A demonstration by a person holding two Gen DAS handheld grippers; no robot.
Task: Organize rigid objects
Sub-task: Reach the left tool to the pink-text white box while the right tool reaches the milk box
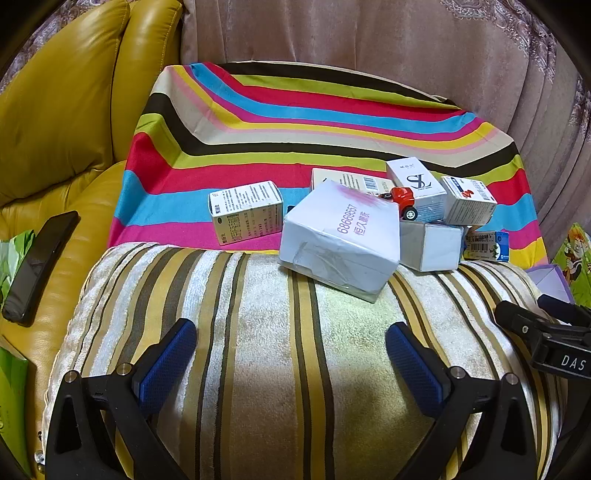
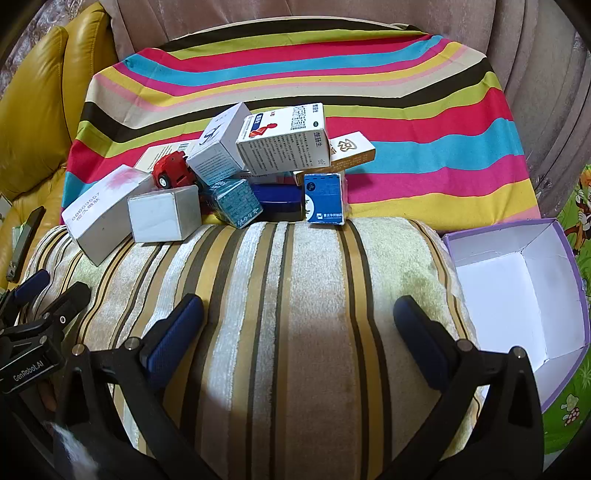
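A heap of small cartons lies on the striped cloth (image 2: pixel 424 122) behind a striped cushion (image 2: pixel 295 280). A big white box (image 1: pixel 341 236) leans on the cushion edge; it also shows in the right wrist view (image 2: pixel 101 210). A red toy truck (image 1: pixel 402 201) sits on the heap, seen too in the right wrist view (image 2: pixel 171 173). One white carton (image 1: pixel 245 212) stands apart to the left. My left gripper (image 1: pixel 291 354) is open and empty above the cushion. My right gripper (image 2: pixel 299 332) is open and empty above the cushion, right of the left one.
An open purple-edged white box (image 2: pixel 524 291) sits right of the cushion. A black phone (image 1: pixel 38 266) lies on the yellow leather armchair (image 1: pixel 66 122) at the left. A pinkish curtain (image 1: pixel 369 33) hangs behind. Green cartoon-print material (image 2: pixel 576 376) is at the far right.
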